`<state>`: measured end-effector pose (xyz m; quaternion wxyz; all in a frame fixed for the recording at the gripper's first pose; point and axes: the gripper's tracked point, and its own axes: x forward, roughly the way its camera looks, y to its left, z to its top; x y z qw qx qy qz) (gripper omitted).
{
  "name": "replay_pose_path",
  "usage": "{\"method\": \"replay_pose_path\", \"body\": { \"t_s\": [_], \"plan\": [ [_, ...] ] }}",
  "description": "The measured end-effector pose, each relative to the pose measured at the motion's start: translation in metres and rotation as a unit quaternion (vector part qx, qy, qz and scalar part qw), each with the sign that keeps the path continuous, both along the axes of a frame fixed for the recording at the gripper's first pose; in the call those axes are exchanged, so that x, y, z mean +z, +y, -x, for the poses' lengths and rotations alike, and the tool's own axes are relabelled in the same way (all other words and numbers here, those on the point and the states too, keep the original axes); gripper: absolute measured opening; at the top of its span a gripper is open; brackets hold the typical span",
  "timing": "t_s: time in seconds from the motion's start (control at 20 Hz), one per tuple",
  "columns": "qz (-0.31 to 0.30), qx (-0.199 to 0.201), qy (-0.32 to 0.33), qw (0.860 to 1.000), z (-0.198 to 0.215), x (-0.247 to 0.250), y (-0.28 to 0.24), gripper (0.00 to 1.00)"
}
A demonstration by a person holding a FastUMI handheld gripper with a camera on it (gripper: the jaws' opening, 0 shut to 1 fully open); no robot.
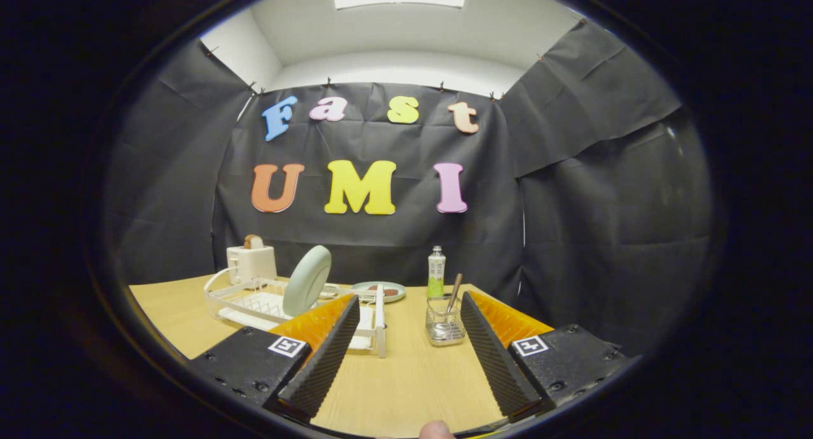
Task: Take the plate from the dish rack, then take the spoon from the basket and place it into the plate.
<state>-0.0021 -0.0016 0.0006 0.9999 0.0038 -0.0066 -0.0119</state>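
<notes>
**Gripper wide open above table, nothing held**

Gripper (406, 318) fingers spread wide apart, empty, hovering over the wooden table (406, 375). Pale green plate (307, 280) stands on edge, tilted, in the white dish rack (254, 302), beyond the left finger; rack partly hidden behind that finger. Wire basket (444, 321) sits between the fingers, nearer the right one, spoon (455, 291) standing in it with handle leaning up and right. Farther back: white toaster (251, 263) with bread behind the rack, small plate (379, 291) with something dark on it, green-and-white bottle (436, 272) behind the basket. A fingertip (436, 430) shows at the near table edge.
</notes>
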Motion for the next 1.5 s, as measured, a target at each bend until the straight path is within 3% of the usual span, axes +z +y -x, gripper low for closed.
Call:
{"method": "replay_pose_path", "body": {
  "t_s": [0.55, 0.75, 1.2, 1.5],
  "plan": [
    [0.009, -0.010, 0.003, 1.000, -0.008, 0.002, 0.000, 1.00],
    [-0.001, 0.010, -0.007, 1.000, -0.024, 0.025, 0.022, 1.00],
    [0.032, 0.106, 0.054, 0.992, -0.118, 0.118, 0.101, 1.00],
    [0.055, 0.140, 0.166, 0.975, -0.189, 0.121, 0.160, 1.00]
  ]
}}
